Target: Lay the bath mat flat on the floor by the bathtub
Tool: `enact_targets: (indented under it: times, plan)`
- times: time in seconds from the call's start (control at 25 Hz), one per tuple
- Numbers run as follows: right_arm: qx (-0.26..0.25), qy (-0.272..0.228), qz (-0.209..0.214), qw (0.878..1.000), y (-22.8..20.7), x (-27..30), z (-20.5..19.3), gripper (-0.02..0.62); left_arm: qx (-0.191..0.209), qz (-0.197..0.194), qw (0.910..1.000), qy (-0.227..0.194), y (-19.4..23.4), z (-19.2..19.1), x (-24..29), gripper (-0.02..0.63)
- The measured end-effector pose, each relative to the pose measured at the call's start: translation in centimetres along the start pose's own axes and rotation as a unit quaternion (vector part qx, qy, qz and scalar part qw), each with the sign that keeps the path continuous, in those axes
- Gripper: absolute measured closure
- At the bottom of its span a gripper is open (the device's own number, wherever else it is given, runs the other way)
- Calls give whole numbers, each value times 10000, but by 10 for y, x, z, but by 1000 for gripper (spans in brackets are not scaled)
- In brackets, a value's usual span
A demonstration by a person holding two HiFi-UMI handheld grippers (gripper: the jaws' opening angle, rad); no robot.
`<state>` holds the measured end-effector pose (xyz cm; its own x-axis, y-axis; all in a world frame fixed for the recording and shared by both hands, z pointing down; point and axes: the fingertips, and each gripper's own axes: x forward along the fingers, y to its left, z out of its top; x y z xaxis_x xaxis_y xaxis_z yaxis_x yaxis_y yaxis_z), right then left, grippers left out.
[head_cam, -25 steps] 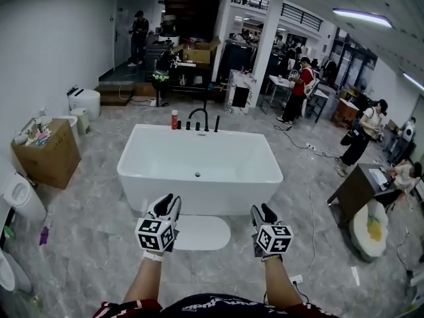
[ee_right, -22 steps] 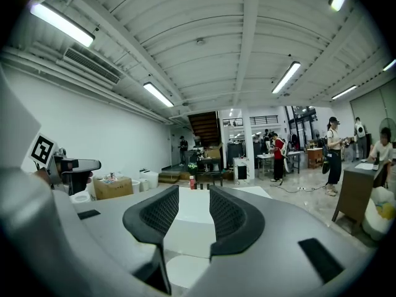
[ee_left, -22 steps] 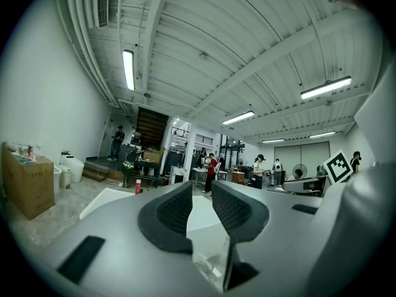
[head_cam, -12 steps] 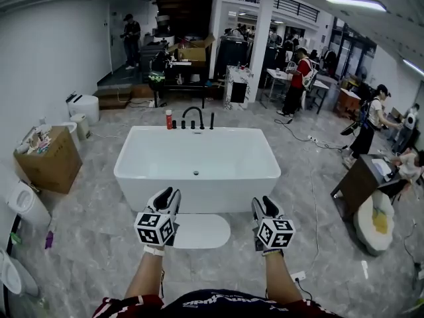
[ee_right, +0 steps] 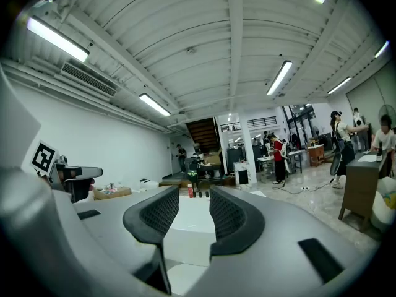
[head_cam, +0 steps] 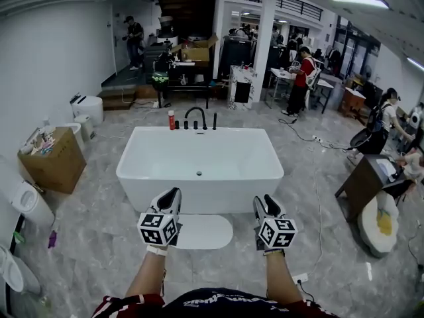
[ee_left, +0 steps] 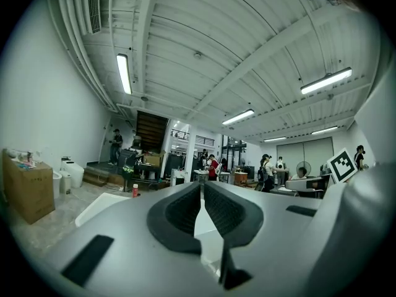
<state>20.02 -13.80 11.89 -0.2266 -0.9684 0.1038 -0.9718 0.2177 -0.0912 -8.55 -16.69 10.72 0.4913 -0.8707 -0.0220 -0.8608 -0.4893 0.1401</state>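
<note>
Reads as glossy, smooth white on the bathtub (head_cam: 199,171); pale and matt on the bath mat (head_cam: 205,232); polished grey marbled stone on the floor (head_cam: 93,244); plain brown cardboard on the box (head_cam: 50,161); matt grey plastic with dark ribbed pads (ee_left: 182,210) on the left claw (ee_left: 202,189).

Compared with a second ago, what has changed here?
The left gripper has just been closing its jaws, nearly together now, nothing between them. The right gripper stays open and empty; the bath mat lies flat beside the bathtub as before.
</note>
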Motion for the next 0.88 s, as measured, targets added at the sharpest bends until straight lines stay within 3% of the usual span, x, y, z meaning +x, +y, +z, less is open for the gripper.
enact_targets:
  times: [0.52,0.88]
  plan:
    - [-36,-41,88,9999,-3,9,7,434,102,119,9999,-45,0,6,6,589]
    - [-107,-27,47,9999,1,15,9,515,89,148,9998,-100,7,10,6,589]
